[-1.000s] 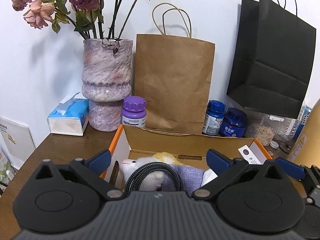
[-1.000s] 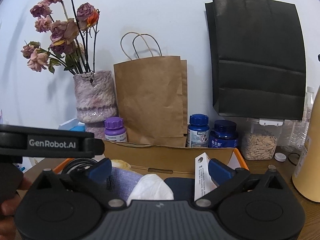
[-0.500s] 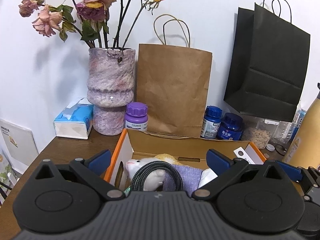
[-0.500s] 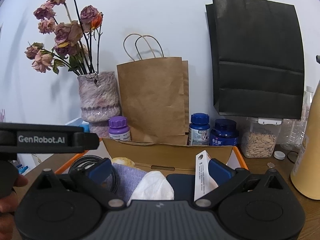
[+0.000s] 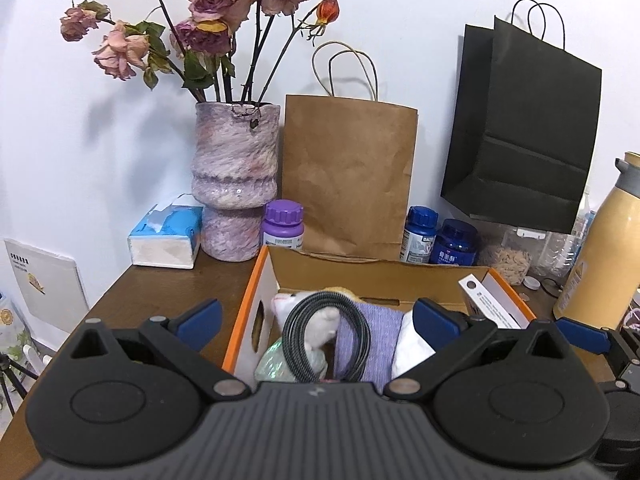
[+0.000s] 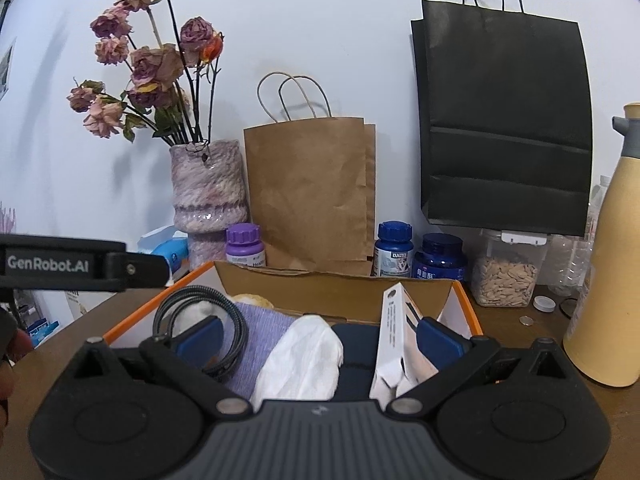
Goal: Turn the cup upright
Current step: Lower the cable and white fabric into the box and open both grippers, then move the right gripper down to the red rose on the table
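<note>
Home desk; dried roses in vase [image 5: 235, 178]; paper bags, vitamin btls.

box [image 5: 256, 284] contents half-hidden | yellow flask [image 6: 608, 248] cropped, perhaps a thermos

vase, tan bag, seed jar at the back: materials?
Vase: likely glazed ceramic, mottled purple-pink, glossy highlight at its waist.
Tan bag: kraft paper, matte, creased, twisted paper handles.
Seed jar: clear plastic by the look, seeds visible through the wall, white clip lid.

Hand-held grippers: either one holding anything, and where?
Nothing held. Left hand-held gripper and right hand-held gripper both open and empty above the box.
</note>
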Demonstrator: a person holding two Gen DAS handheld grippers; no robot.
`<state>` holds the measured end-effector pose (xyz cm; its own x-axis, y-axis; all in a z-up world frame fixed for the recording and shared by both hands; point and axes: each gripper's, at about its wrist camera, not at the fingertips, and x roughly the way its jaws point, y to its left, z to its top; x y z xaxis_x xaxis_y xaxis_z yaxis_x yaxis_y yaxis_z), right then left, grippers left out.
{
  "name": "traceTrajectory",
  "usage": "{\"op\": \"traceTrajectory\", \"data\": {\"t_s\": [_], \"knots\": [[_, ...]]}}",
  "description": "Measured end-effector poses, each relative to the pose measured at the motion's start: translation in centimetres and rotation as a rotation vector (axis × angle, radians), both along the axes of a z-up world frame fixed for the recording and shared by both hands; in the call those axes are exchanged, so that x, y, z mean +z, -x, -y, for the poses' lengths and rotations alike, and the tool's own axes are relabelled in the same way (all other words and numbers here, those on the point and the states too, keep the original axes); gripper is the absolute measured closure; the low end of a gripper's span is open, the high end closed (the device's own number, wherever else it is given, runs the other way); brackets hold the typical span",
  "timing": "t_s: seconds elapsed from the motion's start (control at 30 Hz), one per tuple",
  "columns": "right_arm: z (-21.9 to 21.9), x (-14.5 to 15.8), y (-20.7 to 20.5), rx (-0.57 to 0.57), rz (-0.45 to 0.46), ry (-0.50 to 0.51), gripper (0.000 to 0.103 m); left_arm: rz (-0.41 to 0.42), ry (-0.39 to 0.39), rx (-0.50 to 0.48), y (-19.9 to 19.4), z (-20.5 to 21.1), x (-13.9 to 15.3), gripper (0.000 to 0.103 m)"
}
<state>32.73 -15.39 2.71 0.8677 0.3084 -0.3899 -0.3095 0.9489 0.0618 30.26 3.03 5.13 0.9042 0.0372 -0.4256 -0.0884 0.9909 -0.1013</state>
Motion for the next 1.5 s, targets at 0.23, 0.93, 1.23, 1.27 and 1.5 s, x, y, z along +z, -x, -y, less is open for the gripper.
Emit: {"op": "traceTrajectory", "data": {"t_s": [0.23,0.93,1.23,1.27,1.5], "knots": [[0.8,-0.5,2.3,-0.010,-0.006,-0.002,0.000,-0.016,-0.022,-0.010,2.6,-0.2,-0.3,0.000],[0.2,-3.9,10.2,0.014,-0.084,0.029,0.000,-0.085,-0.028,0.017,10.8,-3.1,-4.6,0.000],[-0.8,-4.7,12.1,0.021,-0.098,0.045,0.000,-0.117,-0.038,0.018,13.4,-4.6,-6.5,0.000],[-0.9,-4.8,12.3,0.020,-0.098,0.047,0.000,-0.121,-0.038,0.023,13.6,-4.7,-6.6,0.000],[-2.3,-5.3,13.2,0.052,-0.108,0.071,0.000,-0.127,-0.021,0.034,14.8,-6.1,-7.1,0.000]]}}
